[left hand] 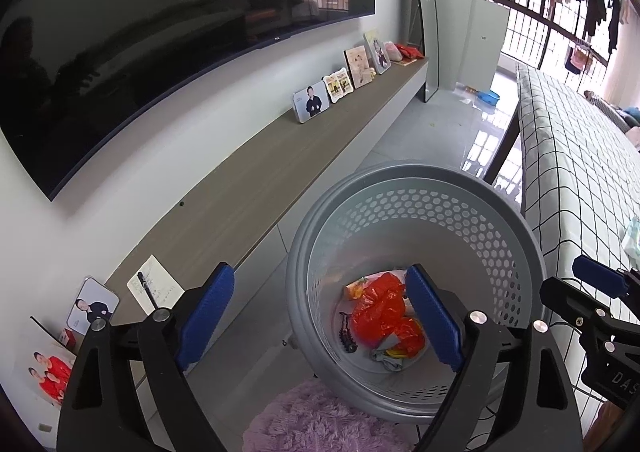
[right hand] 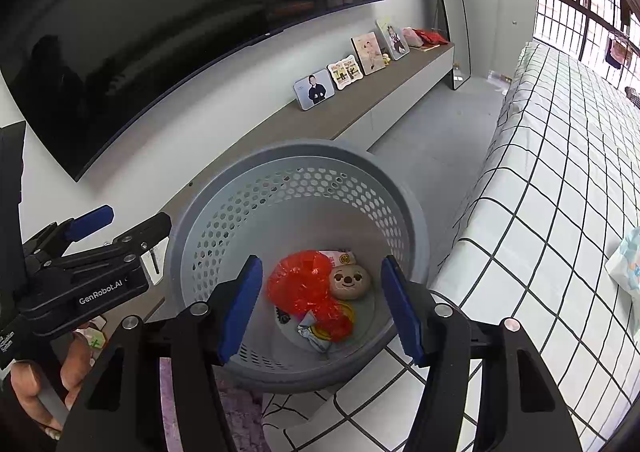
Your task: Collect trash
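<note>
Left wrist view: the step in hand looks like the drop into the bin, and it appears finished. The left hand-held gripper (left hand: 320,312) hangs with its blue pads wide apart and nothing between them. Just ahead of and below it stands the round grey plastic basket with a honeycomb-perforated wall (left hand: 420,212), and at its bottom lies a crumpled red plastic bag (left hand: 380,312) among smaller scraps. Under the gripper a fluffy pink rug (left hand: 312,420) shows on the floor. Far to its right, the other tool's blue fingertip pokes in.

Right wrist view: the right hand-held gripper (right hand: 320,304) is poised over the same basket, its pads moderately apart and empty, touching nothing. Straight beyond its tips, in the basket, sit the red bag and a round tan toy face (right hand: 350,281). To its right, on the white grid-patterned bed (right hand: 540,212), lies a pale crumpled wrapper (right hand: 626,260), probably the next piece. Fetching it would call for swinging right and closing on it.
</note>
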Demonstrator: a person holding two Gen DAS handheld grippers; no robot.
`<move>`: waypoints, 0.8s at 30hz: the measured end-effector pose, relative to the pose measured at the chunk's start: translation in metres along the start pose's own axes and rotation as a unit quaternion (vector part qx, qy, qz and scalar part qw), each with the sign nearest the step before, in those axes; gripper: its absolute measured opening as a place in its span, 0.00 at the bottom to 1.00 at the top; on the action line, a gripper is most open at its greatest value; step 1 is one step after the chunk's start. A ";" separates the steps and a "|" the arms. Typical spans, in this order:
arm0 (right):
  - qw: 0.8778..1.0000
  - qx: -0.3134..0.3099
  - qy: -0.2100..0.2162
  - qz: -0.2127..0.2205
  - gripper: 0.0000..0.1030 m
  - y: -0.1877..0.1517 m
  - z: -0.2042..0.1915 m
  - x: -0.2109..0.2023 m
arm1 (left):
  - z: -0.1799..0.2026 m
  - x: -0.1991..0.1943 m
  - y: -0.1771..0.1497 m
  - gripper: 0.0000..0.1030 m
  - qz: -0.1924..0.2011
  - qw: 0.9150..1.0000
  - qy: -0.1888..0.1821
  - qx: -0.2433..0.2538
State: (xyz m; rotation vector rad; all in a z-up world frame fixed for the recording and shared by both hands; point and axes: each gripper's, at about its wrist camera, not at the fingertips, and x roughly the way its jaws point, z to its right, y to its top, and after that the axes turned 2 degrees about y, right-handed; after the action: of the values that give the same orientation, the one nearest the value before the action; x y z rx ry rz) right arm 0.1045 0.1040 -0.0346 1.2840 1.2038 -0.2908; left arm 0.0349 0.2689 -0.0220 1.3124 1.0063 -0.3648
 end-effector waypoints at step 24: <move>1.000 0.008 -0.003 0.002 0.60 -0.001 0.004 -0.002 | 0.004 -0.004 0.002 0.92 0.005 1.000 0.007 0.005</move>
State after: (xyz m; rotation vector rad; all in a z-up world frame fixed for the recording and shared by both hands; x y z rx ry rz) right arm 0.1052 0.0994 -0.0337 1.2972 1.1960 -0.3020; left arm 0.0356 0.2644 -0.0182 1.3308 1.0099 -0.3540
